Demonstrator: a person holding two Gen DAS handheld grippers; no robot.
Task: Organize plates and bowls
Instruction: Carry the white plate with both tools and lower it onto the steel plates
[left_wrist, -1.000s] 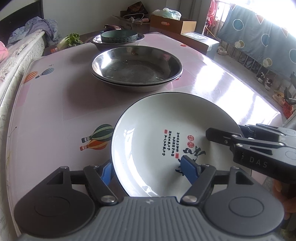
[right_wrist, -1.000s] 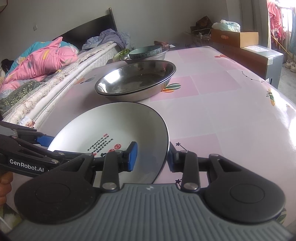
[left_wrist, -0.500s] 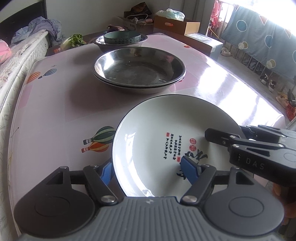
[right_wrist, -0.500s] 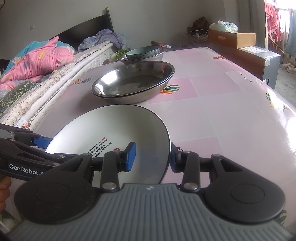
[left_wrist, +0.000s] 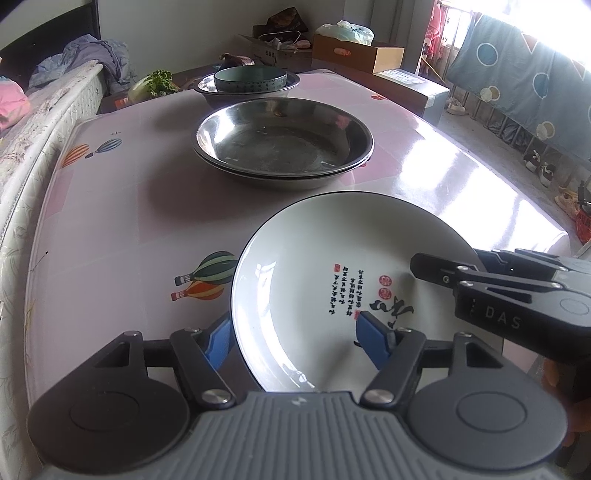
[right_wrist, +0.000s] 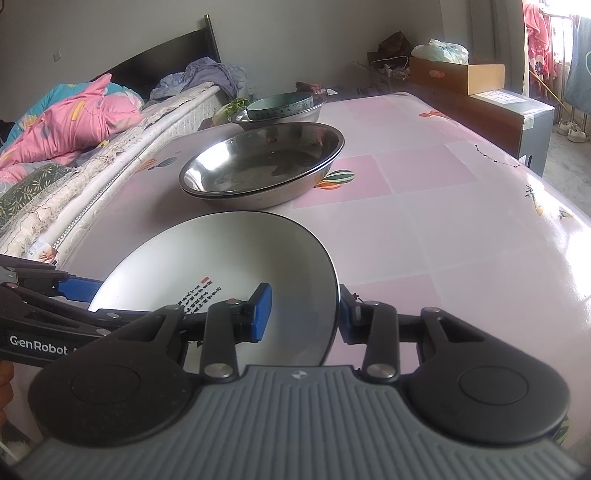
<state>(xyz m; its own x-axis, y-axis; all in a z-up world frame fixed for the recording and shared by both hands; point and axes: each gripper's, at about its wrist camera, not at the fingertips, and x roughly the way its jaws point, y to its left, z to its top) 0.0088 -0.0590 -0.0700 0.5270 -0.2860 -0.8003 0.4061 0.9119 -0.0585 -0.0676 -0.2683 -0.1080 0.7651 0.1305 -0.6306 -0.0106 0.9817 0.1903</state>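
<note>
I am holding the white plate (left_wrist: 343, 291) just above the near end of the tabletop (left_wrist: 122, 221), one gripper on each side of its rim. My right gripper (right_wrist: 303, 314) is clamping the right rim; my left gripper (left_wrist: 295, 336) is straddling the left rim, its jaws having just been closing, one pad apparently not yet touching. The stacked steel basins (left_wrist: 282, 142) are lying straight ahead, with open tabletop between and bare room to the right.
</note>
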